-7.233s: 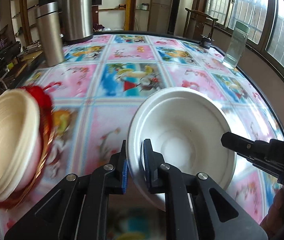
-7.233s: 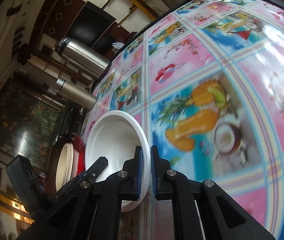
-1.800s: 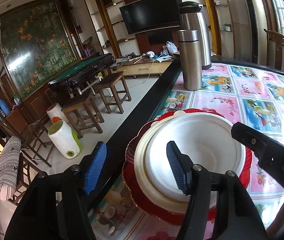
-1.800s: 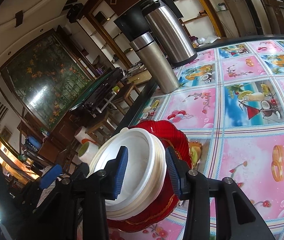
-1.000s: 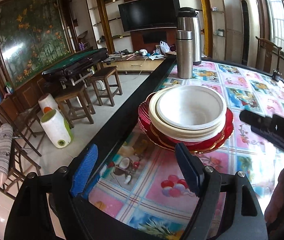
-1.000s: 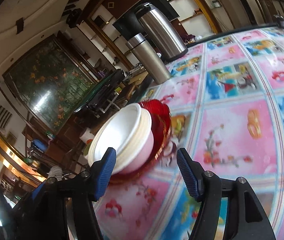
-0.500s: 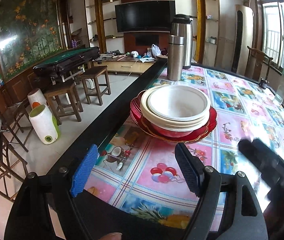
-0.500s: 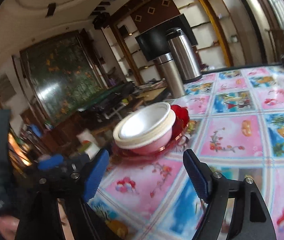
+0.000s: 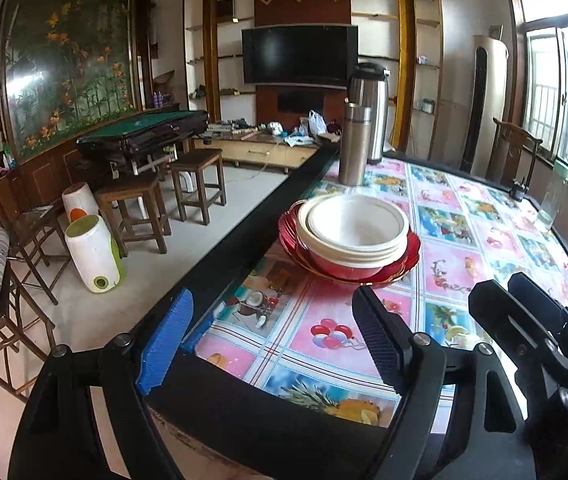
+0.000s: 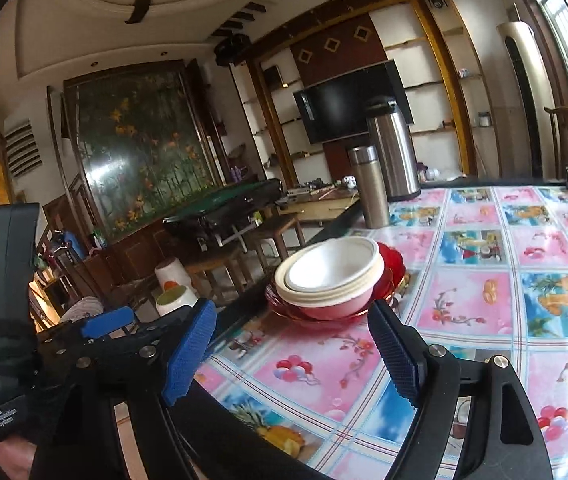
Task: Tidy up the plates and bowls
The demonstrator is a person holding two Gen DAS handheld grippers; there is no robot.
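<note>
Several white bowls (image 9: pixel 358 224) sit nested on a red plate (image 9: pixel 406 268) near the table's left edge. The same bowl stack (image 10: pixel 330 276) and red plate (image 10: pixel 394 258) appear in the right wrist view. My left gripper (image 9: pixel 272 312) hangs open short of the stack, over the near corner of the table, with nothing between its fingers. My right gripper (image 10: pixel 292 320) is also open and empty, held back from the stack. In the left wrist view the right gripper (image 9: pixel 500 286) shows at the lower right.
A steel flask (image 9: pixel 354 146) and a taller steel thermos (image 9: pixel 372 112) stand behind the stack. A clear bottle (image 9: pixel 554 198) stands at the far right by the window. The table's black edge (image 9: pixel 243 256) runs along the left, with stools (image 9: pixel 199 180) on the floor beyond it.
The white bowl that both grippers held now rests on top of the stack. Both grippers have since pulled back from the stack, jaws wide open.
</note>
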